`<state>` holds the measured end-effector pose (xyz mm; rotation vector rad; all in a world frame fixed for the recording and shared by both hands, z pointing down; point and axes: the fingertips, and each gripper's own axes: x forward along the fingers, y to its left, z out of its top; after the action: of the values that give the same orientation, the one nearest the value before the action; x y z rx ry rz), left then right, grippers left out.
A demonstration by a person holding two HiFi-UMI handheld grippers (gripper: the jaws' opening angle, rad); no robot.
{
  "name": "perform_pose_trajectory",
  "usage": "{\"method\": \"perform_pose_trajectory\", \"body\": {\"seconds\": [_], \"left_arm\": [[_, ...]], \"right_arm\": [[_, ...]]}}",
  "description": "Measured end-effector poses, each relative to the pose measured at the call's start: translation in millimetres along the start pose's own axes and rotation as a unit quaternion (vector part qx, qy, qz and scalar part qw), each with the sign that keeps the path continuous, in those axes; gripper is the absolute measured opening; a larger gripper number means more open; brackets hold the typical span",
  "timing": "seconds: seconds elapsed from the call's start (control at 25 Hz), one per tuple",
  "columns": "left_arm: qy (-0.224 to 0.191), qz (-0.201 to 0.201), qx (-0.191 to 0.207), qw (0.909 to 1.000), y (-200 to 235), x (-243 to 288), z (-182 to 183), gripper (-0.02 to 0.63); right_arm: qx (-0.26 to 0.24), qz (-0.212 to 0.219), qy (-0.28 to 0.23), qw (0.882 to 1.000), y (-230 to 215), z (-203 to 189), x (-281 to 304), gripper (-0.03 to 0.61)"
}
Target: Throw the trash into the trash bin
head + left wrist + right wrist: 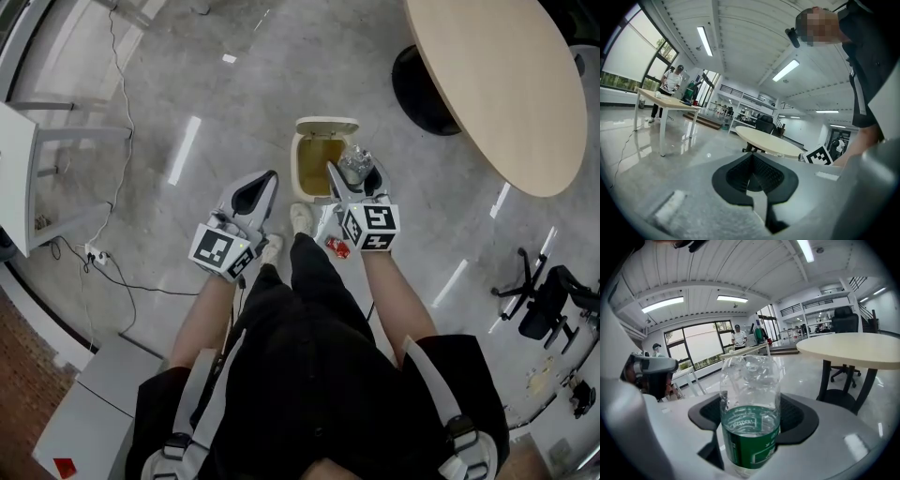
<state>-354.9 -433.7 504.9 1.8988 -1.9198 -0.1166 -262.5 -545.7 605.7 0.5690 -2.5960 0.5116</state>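
A small cream trash bin point(299, 161) stands on the floor ahead of my feet, its lid point(326, 125) flipped up. My right gripper point(354, 178) is shut on a crumpled clear plastic bottle point(356, 165) with a green label, held above the bin's right rim. In the right gripper view the bottle point(750, 416) stands upright between the dark pads point(797, 416). My left gripper point(266, 184) hovers left of the bin. The left gripper view shows this gripper point(752, 168) shut with its pads together and nothing between them.
A round wooden table point(502, 80) on a black base point(419, 92) stands at the upper right. A black office chair point(544, 305) is at the right. A cable point(119, 178) and power strip point(95, 255) lie left. A small red item point(337, 247) lies by my foot.
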Motion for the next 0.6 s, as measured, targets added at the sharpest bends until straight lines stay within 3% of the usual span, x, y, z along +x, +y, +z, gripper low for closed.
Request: {"method": "perform_pose_trajectory", "body": {"seconds": [0.16,0.4,0.52,0.6], "left_arm": [[0.014,0.004,-0.006,0.9999,2.9,3.4,-10.3,0.001],[0.031,-0.025,-0.004,0.9992,-9.3,11.5,-17.3,0.001],[0.040,-0.037,-0.002,0.9985,-13.7,10.6,-20.2,0.002],[0.043,-0.040,-0.003,0.9983,-14.6,6.9,-21.7,0.002]], "right_arm": [[-0.006,-0.002,0.020,1.000,-1.6,-22.6,9.7,0.327],[0.001,-0.006,0.058,0.998,-2.5,-56.7,20.7,0.330],[0.008,-0.002,0.103,0.995,-2.7,-82.4,29.8,0.434],[0.005,-0.004,0.116,0.993,-2.5,-90.0,30.0,0.429]]}}
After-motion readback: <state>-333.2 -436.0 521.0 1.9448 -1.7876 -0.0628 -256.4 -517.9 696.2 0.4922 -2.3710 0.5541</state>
